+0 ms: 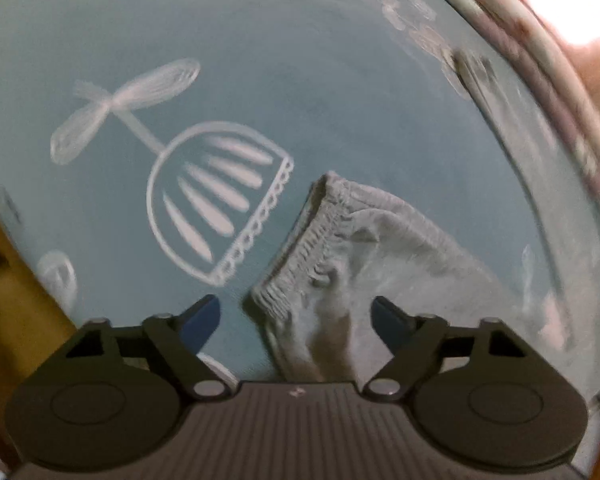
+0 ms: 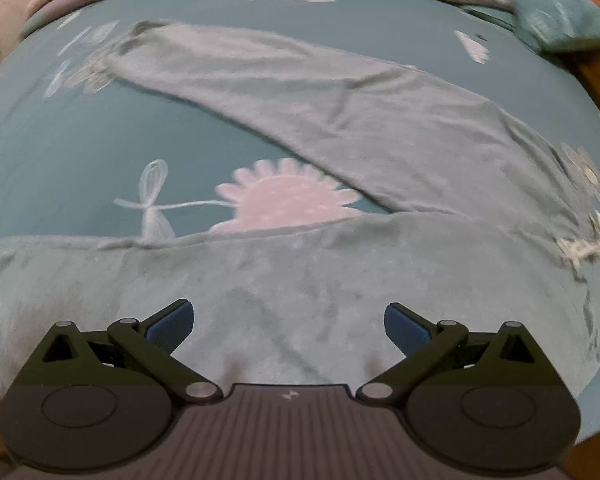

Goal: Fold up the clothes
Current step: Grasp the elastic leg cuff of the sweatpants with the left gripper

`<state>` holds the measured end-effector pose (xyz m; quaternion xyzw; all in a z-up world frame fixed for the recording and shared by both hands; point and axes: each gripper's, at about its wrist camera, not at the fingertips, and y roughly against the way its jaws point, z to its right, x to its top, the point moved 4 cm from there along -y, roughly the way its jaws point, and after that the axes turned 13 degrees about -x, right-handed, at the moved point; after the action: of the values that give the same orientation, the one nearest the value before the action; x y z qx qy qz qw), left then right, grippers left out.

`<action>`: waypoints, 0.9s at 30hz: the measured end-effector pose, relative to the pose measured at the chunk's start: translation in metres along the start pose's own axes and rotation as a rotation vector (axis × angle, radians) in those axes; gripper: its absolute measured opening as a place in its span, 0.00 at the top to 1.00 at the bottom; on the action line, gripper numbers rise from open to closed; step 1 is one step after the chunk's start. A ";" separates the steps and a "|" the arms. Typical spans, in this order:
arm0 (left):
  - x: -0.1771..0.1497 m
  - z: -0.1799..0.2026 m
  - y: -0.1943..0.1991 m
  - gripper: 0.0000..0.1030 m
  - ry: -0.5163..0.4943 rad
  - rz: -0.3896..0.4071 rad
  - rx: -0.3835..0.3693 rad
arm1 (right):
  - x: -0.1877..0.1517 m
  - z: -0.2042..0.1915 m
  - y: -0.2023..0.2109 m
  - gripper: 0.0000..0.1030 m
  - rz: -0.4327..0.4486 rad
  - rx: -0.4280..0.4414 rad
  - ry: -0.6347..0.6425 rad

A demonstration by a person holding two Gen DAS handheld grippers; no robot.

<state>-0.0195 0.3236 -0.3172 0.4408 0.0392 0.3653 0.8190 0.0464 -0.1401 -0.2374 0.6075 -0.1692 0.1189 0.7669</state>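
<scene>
Soft, limp grey knit trousers [image 2: 300, 280] lie below both grippers; the ribbed cuff [image 1: 300, 248] ahead of the empty, wide-open left gripper [image 1: 296, 316] offers firm hold. Right gripper [image 2: 288, 320] gapes empty.

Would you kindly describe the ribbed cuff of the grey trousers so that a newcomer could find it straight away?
Start from the teal bedsheet with its white drawings. Beside the white bell-shaped flower drawing lies the end of one leg of the grey trousers. The cuff is the gathered, ribbed band at that end, puckered into fine ridges while the cloth next to it is smooth.
</scene>
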 end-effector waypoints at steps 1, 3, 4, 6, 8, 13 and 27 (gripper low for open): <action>-0.002 -0.002 0.003 0.24 0.037 0.033 -0.016 | 0.002 -0.003 -0.002 0.00 -0.003 0.004 0.007; -0.005 -0.006 0.005 0.27 0.101 0.074 -0.035 | 0.007 -0.004 -0.005 0.00 -0.012 0.001 -0.007; -0.006 -0.005 0.004 0.31 0.109 0.079 -0.026 | 0.008 -0.003 -0.006 0.00 -0.014 0.011 -0.025; -0.009 0.000 0.000 0.58 0.078 0.063 0.015 | 0.008 0.001 -0.008 0.00 -0.035 0.038 -0.060; -0.012 0.006 -0.005 0.79 0.034 0.039 0.060 | 0.005 0.004 -0.013 0.00 -0.054 0.045 -0.066; -0.022 0.031 -0.014 0.90 -0.118 0.010 0.193 | -0.002 0.017 -0.021 0.00 -0.078 0.025 -0.094; -0.028 0.032 0.008 0.54 -0.144 -0.030 0.330 | -0.014 0.034 -0.025 0.00 -0.071 0.030 -0.068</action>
<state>-0.0320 0.2865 -0.2985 0.5937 0.0464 0.3090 0.7415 0.0397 -0.1790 -0.2583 0.6284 -0.1720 0.0735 0.7551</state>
